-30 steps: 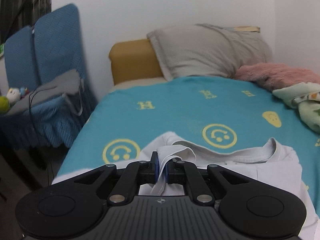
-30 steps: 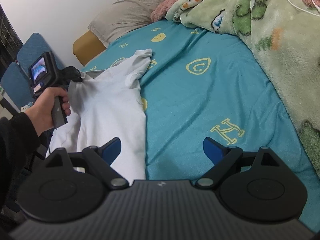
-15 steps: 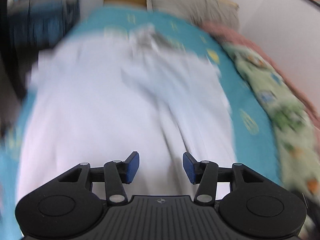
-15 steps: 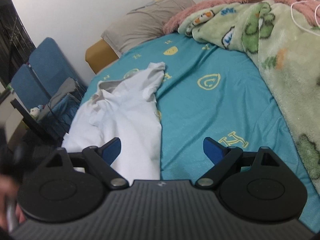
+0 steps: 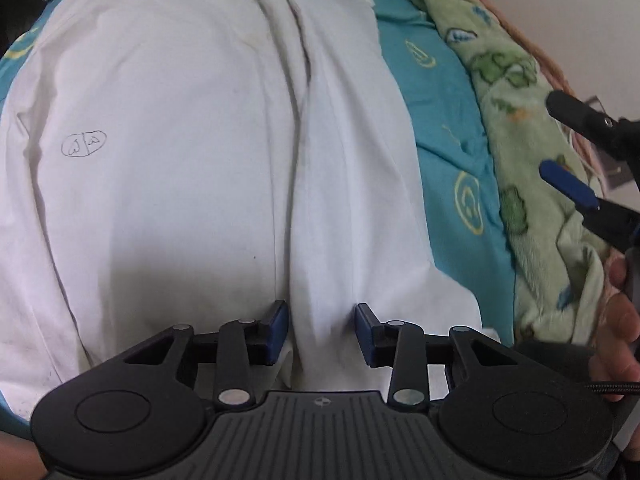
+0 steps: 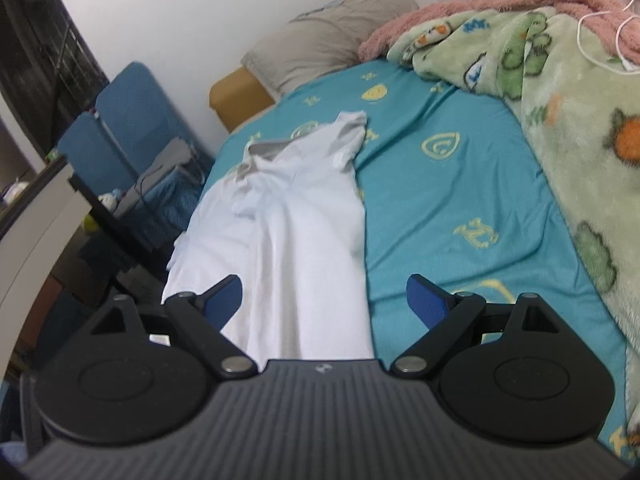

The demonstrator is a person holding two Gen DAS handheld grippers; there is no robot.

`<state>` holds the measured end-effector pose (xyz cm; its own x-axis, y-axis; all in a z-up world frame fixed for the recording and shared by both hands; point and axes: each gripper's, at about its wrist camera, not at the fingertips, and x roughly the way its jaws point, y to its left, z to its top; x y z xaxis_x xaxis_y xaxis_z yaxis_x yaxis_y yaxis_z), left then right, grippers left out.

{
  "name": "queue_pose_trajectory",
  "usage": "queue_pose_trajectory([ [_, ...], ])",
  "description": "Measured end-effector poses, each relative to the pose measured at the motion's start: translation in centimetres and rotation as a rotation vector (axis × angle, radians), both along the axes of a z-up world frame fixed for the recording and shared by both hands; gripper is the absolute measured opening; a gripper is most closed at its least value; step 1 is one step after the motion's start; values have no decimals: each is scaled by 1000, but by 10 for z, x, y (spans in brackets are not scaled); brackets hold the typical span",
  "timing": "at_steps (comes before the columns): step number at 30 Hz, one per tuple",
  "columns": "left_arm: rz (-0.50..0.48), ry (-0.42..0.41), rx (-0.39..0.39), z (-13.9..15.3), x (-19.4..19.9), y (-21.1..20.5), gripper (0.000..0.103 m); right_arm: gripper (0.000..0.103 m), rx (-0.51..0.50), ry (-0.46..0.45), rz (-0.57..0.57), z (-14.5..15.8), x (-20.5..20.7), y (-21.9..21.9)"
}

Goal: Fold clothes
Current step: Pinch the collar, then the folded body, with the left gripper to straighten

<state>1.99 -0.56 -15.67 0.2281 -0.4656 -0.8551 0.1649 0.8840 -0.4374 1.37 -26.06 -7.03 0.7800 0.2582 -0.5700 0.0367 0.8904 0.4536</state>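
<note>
Both grippers gape over the white shirt [image 5: 180,160] on the teal bedsheet [image 6: 460,200]

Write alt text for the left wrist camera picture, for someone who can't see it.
A white shirt lies spread on a turquoise bed sheet, with the open left gripper low over its near edge, a raised fold between the blue fingers. At the right edge, the right gripper hangs open over a green fleece blanket.
</note>
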Motion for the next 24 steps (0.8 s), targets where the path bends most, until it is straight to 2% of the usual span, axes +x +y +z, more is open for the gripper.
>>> queue_pose_trajectory([
  [1,-13,19,-5,-1,1,1,36,90,-5,5,7,-1,0,2],
  [2,-24,38,-10,-1,2,3,29,90,-11,10,14,-1,0,3],
  [3,-31,37,-17,1,1,6,13,90,-16,15,21,-2,0,5],
  [4,-37,32,-23,4,-1,10,5,90,-22,19,27,-2,0,6],
  [6,-50,22,-37,10,-4,17,3,90,-31,21,24,-3,1,7],
  [9,-67,-51,46,26,-15,19,3,90,-37,12,22,-2,0,8],
  [12,-66,-55,111,24,-21,19,3,90,-56,-3,23,0,0,11],
  [14,-83,-72,119,26,-21,16,4,90,-70,-14,29,1,0,13],
  [16,-78,-94,126,31,-19,14,12,90,-88,-31,34,4,-2,16],
  [17,-71,-112,136,34,-18,11,22,90,-98,-46,33,6,-3,17],
  [18,-64,-130,146,37,-16,8,37,90,-106,-62,32,7,-5,18],
  [19,-49,-161,154,43,-15,9,45,90,-107,-81,30,10,-8,17],
  [20,-27,-195,160,51,-12,9,57,90,-107,-101,27,12,-10,17],
  [21,0,-228,167,59,-7,7,64,90,-107,-118,23,14,-11,17],
  [22,29,-272,177,67,-4,8,68,90,-109,-133,20,16,-12,16],
  [24,87,-364,199,85,3,10,86,90,-122,-158,15,18,-14,16],
])
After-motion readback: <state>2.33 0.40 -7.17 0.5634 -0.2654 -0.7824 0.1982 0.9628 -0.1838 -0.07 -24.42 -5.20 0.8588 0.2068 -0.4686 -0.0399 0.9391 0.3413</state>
